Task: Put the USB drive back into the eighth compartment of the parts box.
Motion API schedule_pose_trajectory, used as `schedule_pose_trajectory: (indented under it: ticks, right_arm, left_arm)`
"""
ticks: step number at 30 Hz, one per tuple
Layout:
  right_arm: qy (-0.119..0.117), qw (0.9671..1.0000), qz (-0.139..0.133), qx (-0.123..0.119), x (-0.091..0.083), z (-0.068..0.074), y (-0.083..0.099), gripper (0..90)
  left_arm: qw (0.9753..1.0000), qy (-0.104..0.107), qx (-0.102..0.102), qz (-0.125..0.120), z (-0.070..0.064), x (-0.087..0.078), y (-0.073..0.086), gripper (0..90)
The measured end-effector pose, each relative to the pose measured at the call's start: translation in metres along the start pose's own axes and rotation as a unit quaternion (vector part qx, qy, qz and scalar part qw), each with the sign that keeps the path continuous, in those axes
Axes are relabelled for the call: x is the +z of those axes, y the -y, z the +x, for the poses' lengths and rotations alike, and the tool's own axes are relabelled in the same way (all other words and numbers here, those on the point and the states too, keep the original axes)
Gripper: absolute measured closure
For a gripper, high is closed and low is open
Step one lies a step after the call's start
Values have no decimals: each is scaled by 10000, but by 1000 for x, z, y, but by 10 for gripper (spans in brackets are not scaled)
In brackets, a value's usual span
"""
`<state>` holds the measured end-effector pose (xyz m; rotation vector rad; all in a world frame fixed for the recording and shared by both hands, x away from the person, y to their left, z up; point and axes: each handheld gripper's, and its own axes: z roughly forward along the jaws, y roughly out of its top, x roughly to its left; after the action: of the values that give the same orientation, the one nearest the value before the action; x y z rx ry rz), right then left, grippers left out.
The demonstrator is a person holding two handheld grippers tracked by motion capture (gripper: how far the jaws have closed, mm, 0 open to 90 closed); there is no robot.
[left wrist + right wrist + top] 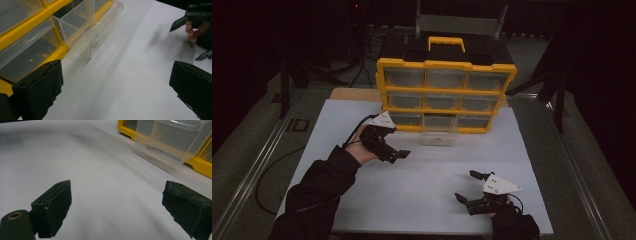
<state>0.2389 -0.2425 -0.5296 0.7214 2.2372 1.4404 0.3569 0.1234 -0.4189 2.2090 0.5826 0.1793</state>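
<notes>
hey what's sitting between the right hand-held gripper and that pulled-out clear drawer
Nothing: the high view shows bare white tabletop between the right hand-held gripper and the clear drawer.

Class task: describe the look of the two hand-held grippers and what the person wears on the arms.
Each gripper, left gripper and right gripper, is black with two padded jaws and a grey three-cornered plate on top. A thin black cable trails from each. The sleeves are black.
</notes>
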Motion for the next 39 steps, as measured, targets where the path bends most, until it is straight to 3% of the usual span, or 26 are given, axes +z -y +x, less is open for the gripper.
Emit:
schedule_pose_trajectory:
  ticks: [16, 26, 39]
  right_arm:
    - [0, 10000, 37, -35, 2, 0, 0, 92]
    - [18, 10000, 47, -32, 2, 0, 0, 92]
    - [7, 10000, 76, -43, 3, 1, 0, 92]
  left_arm:
    - [9998, -119, -149, -78, -1, -32, 35, 3]
    - [9991, -306, -290, -113, -3, -48, 64, 3]
    - [9980, -473, -391, -153, -15, -66, 101, 3]
